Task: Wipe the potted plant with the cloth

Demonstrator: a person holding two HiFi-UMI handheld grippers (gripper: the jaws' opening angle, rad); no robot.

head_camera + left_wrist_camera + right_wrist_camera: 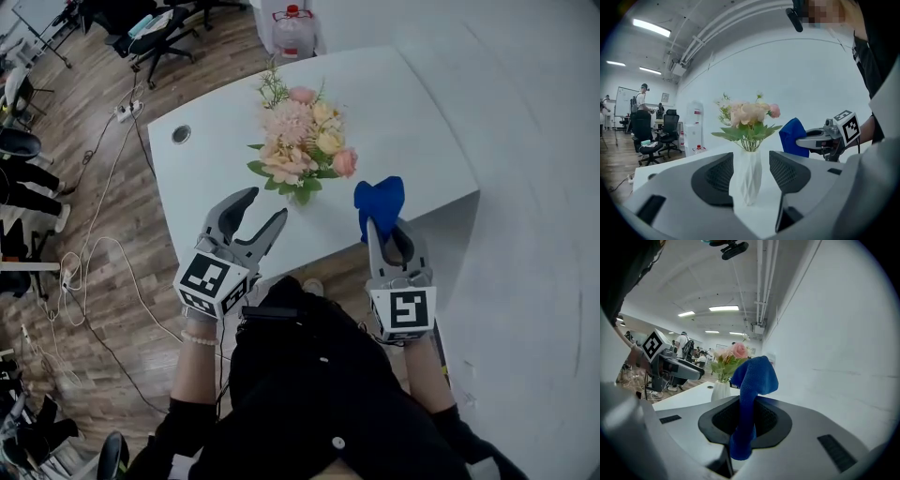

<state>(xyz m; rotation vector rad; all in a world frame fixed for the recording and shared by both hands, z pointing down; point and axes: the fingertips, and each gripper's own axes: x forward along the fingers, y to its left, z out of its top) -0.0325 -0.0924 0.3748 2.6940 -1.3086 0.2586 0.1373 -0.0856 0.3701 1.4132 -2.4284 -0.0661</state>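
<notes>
I have the right hand-held gripper [389, 225] clamped on the blue cloth [380, 202], which stands up in a bunch above its jaws, over the near edge of the desk [216, 159]. The potted plant [305, 150], a bouquet in a white ribbed vase [302, 197], stands close to that near edge, about midway along it. My left hand-held gripper [265, 206] is open with nothing in it. Its jaws frame the vase without touching it. I judge this to be the approach, with no wiping begun. Next I would close the left jaws gently on the vase to steady it. Then I would bring the cloth across to the leaves with light pressure, since the tall arrangement looks easy to tip.
</notes>
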